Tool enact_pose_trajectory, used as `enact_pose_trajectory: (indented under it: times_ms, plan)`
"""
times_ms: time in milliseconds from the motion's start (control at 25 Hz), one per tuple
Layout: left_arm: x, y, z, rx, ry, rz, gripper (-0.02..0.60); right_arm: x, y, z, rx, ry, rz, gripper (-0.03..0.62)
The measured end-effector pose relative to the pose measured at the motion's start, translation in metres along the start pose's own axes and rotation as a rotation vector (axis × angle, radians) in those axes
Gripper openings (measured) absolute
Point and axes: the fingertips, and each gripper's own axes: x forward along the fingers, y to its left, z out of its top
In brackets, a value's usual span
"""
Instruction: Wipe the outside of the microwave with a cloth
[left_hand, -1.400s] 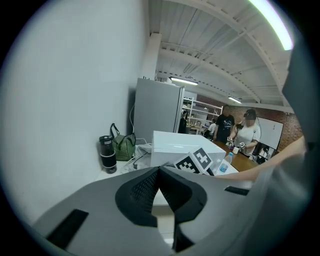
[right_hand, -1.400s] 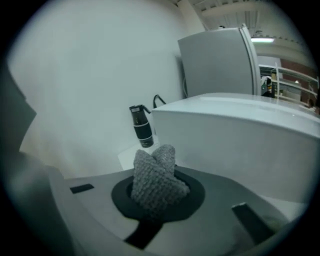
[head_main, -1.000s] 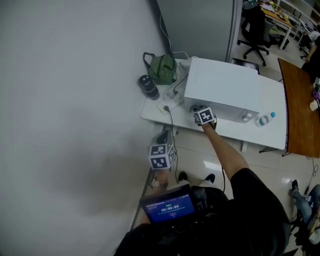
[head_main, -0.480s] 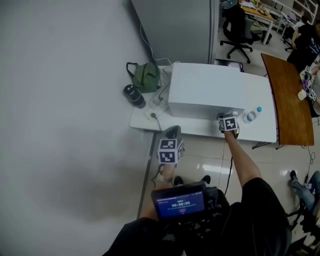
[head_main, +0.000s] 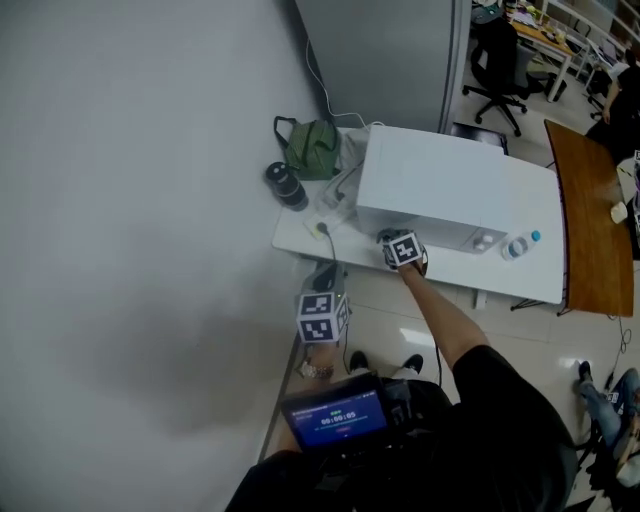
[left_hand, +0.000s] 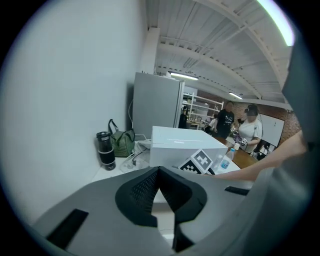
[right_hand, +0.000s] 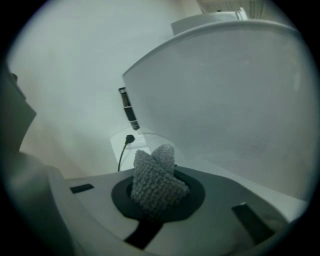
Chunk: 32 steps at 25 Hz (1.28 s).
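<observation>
**Wipe in progress on microwave front, left end**

Right tool (head_main: 396, 240) is clamped on the cloth (right_hand: 154, 179) and sits at the near face of the microwave (head_main: 450, 185), towards its left corner. The microwave stands on the counter (head_main: 300, 236), against the far wall. Left tool (head_main: 325, 280) has its jaws together with nothing in them, hanging off the counter's near-left edge, idle.

Step, as I read it: front panel pass. Next move needs the cloth pressed flat and swept right along that face, then the top and sides.

View diffs:
- Right gripper view shows the cloth bunched in the jaws, tip right by the white panel; can't confirm contact.
- Head view gives the position on the microwave, but the marker cube hides the cloth.
- Left gripper view shows the microwave's top and left side, unreached.
</observation>
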Motion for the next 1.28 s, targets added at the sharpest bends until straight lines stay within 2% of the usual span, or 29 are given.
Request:
enact_pose_trajectory:
  times_ms: [80, 160, 240, 360, 480, 600, 720, 840, 960, 1080, 1200, 1280]
  plan:
    - [-0.014, 0.028, -0.007, -0.018, 0.013, 0.064, -0.003, 0.029, 0.030, 0.006, -0.044, 0.020, 0.046, 0.017]
    - [-0.026, 0.052, -0.013, -0.037, 0.020, 0.119, -0.003, 0.053, 0.037, -0.004, -0.027, 0.069, 0.050, 0.017]
    - [-0.035, 0.067, -0.018, -0.055, 0.022, 0.157, -0.003, 0.055, 0.027, -0.007, -0.004, 0.077, 0.001, 0.017]
    - [-0.039, 0.077, -0.018, -0.077, 0.020, 0.179, -0.003, 0.036, -0.007, -0.011, -0.008, 0.077, -0.124, 0.017]
    - [-0.027, 0.067, -0.013, -0.081, 0.010, 0.143, -0.002, 0.011, -0.046, -0.033, 0.014, 0.109, -0.191, 0.015]
    - [-0.009, 0.043, -0.007, -0.056, 0.004, 0.067, -0.003, -0.024, -0.089, -0.060, 0.029, 0.130, -0.269, 0.015]
    - [0.007, 0.019, 0.000, -0.028, -0.001, -0.012, -0.003, -0.065, -0.134, -0.085, 0.106, 0.124, -0.358, 0.015]
    - [0.021, -0.001, 0.008, -0.004, -0.006, -0.086, -0.003, -0.098, -0.151, -0.079, 0.132, 0.085, -0.397, 0.015]
    - [0.031, -0.020, 0.019, 0.022, -0.020, -0.166, -0.002, -0.109, -0.133, -0.052, 0.134, -0.002, -0.354, 0.015]
    - [0.028, -0.034, 0.029, 0.047, -0.040, -0.233, -0.003, -0.122, -0.091, -0.016, 0.117, -0.113, -0.246, 0.015]
    - [0.028, -0.036, 0.027, 0.047, -0.041, -0.270, -0.003, -0.153, -0.033, 0.055, 0.064, -0.293, -0.110, 0.015]
    - [0.035, -0.032, 0.020, 0.035, -0.022, -0.279, -0.003, -0.165, -0.009, 0.105, 0.053, -0.389, -0.018, 0.015]
